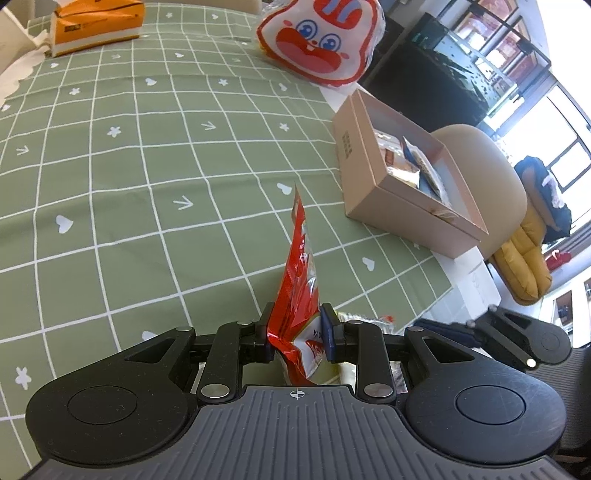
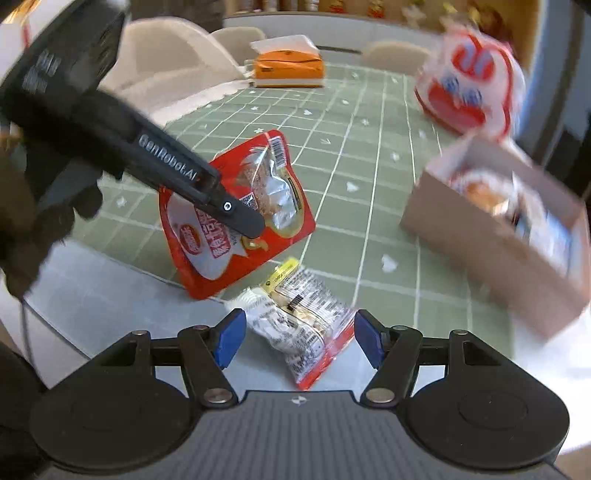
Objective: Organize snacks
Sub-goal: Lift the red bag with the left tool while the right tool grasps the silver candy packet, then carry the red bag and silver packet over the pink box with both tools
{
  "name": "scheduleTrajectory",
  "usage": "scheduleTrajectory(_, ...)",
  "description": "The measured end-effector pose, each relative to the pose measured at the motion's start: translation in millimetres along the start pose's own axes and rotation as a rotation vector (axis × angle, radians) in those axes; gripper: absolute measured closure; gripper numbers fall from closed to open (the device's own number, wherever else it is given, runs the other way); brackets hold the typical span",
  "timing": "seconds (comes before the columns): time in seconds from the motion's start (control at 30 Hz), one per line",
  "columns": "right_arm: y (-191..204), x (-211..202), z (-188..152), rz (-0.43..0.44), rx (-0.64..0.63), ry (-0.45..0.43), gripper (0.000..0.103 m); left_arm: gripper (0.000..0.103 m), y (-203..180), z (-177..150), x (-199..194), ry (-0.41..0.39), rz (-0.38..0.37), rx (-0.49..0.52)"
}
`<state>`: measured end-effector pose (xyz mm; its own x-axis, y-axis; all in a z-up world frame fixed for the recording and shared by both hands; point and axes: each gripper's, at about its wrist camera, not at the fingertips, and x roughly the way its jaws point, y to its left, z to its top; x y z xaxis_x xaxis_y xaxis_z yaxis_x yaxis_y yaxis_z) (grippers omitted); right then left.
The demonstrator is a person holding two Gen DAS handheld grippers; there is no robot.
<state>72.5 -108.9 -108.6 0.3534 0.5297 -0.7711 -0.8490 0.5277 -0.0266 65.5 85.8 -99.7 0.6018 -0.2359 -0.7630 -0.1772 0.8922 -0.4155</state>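
Note:
My left gripper (image 1: pixel 297 332) is shut on a red snack pouch (image 1: pixel 301 266) and holds it upright, edge-on, above the green checked cloth (image 1: pixel 147 166). In the right wrist view the same red pouch (image 2: pixel 236 214) hangs tilted, with a black finger (image 2: pixel 236 216) of the left gripper across its front. My right gripper (image 2: pixel 299 339) is open low over the table's near edge. A small clear packet with a red seam (image 2: pixel 303 328) lies between its blue pads (image 2: pixel 229 339), with narrow gaps on both sides. A tan cardboard box (image 1: pixel 373 192) to the right holds several snack packs.
A big white and red rabbit-face bag (image 1: pixel 321 40) stands beyond the box (image 2: pixel 491 236). An orange tissue pack (image 1: pixel 96 26) sits at the far end. Beige chairs (image 2: pixel 173 55) ring the table, one (image 1: pixel 480 177) right behind the box. A black-gloved hand (image 2: pixel 37 221) is at left.

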Motion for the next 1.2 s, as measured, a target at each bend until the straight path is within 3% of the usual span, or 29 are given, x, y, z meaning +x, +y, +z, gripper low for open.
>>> scheduleTrajectory(0.13, -2.5, 13.4, 5.0, 0.050, 0.004, 0.030, 0.038, 0.074, -0.5, 1.1, 0.4, 0.005, 0.005, 0.001)
scheduleTrajectory(0.23, 4.4, 23.2, 4.8, 0.015, -0.094, 0.027, 0.037, 0.074, -0.6, 1.7, 0.8, 0.009, 0.011, 0.001)
scheduleTrajectory(0.3, 1.9, 25.9, 6.3, 0.013, -0.092, 0.008, 0.035, 0.074, -0.5, 1.9, 0.8, 0.011, 0.016, 0.001)
scheduleTrajectory(0.47, -23.5, 35.7, 11.9, 0.093, 0.061, 0.022, 0.035, 0.074, -2.6, 2.1, 1.0, 0.012, 0.025, 0.003)
scheduleTrajectory(0.6, -37.3, 25.3, 7.4, 0.111, 0.147, 0.031, 0.049, 0.075, -7.7, 0.6, 0.1, 0.006, 0.026, 0.021)
scheduleTrajectory(0.83, -74.3, -26.0, -12.8, 0.030, 0.273, 0.002, 0.050, 0.075, -38.8, -9.0, 1.6, -0.005, -0.003, 0.115)
scheduleTrajectory(1.0, -118.0, -92.7, 3.2, -0.100, 0.320, -0.148, 0.050, 0.075, -79.6, 19.4, -13.0, -0.063, -0.158, 0.136)
scheduleTrajectory(1.1, -149.1, -139.6, 38.4, -0.205, 0.301, -0.267, 0.050, 0.075, -119.0, 57.8, -31.4, -0.148, -0.245, 0.215)
scheduleTrajectory(1.2, -178.2, -171.1, 74.9, -0.279, 0.313, -0.347, 0.050, 0.075, -150.1, 102.0, -46.0, -0.224, -0.321, 0.233)
